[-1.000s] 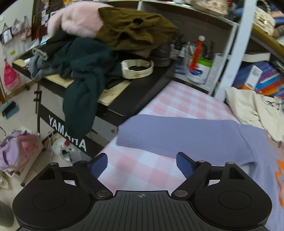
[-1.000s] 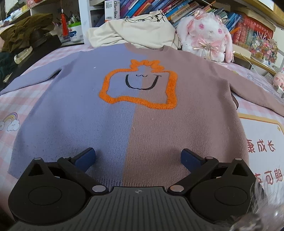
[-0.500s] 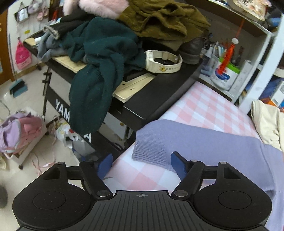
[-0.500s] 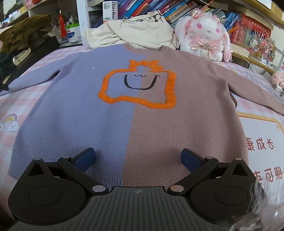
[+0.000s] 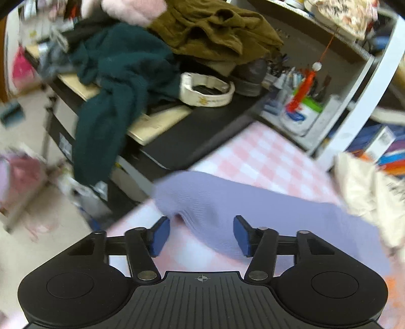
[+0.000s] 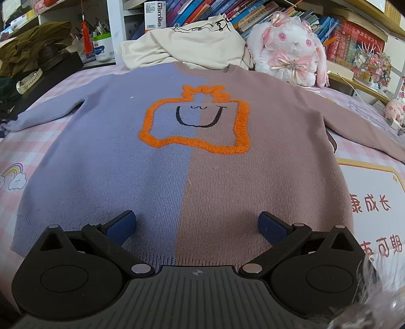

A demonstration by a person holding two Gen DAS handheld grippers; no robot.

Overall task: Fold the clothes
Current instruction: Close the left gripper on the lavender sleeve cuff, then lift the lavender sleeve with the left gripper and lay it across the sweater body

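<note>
A knit sweater (image 6: 202,177), lilac on its left half and dusty pink on its right with an orange outlined figure, lies flat on the pink checked bedcover (image 6: 15,146). Its lilac sleeve (image 5: 240,202) stretches toward the bed's edge. My left gripper (image 5: 200,234) straddles the cuff end of that sleeve; its jaws are closing, the fabric bunches between the blue pads, and a gap shows at the left pad. My right gripper (image 6: 197,222) hovers open over the sweater's hem, with nothing between its fingers.
A black keyboard (image 5: 192,136) beside the bed carries a pile of clothes (image 5: 126,65) and a white watch (image 5: 205,91). A cream garment (image 6: 189,48), a plush rabbit (image 6: 291,50) and bookshelves (image 6: 253,12) line the far side. The floor (image 5: 38,240) drops off left of the cuff.
My left gripper has shifted onto the sleeve's cuff and its jaws have narrowed around it; the cuff now humps up between them. The right gripper and the sweater body have not moved.
</note>
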